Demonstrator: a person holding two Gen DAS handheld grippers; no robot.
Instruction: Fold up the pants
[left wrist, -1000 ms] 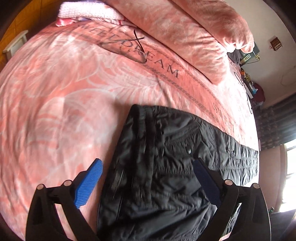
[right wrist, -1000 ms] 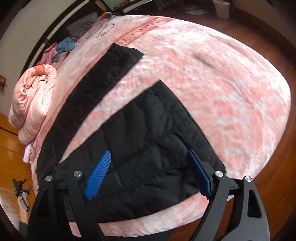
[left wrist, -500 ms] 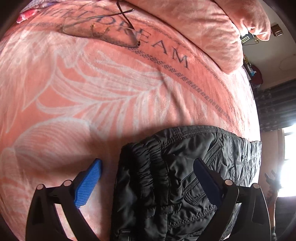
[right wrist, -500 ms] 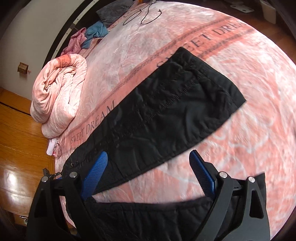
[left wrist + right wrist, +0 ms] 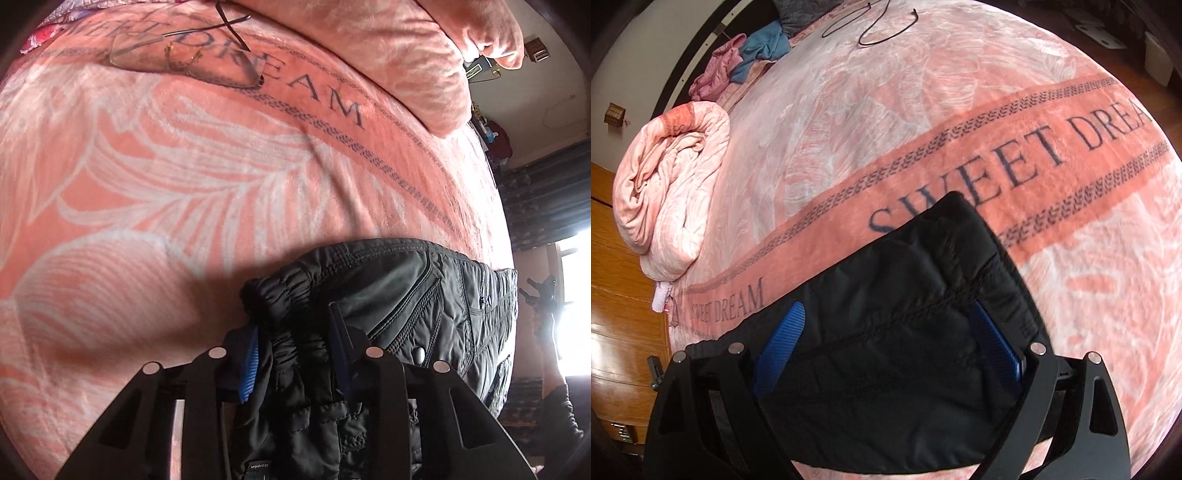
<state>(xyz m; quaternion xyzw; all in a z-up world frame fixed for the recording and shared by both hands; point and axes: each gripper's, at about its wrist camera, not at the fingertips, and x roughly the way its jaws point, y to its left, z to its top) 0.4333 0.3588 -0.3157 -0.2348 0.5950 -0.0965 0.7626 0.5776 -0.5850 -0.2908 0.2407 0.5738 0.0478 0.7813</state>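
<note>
Left wrist: left gripper (image 5: 295, 354) clenched on pants (image 5: 399, 295) waistband edge; right gripper (image 5: 886, 343) spread wide over the leg.

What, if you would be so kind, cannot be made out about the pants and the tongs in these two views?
- Left wrist view: how much waistband the left tongs pinch; bunched fabric of the pants covers the pads.
- Right wrist view: whether the open right tongs touch the pant leg; the frame edge cuts off its near end.
- Right wrist view: the hem's edge, blurred.
</note>
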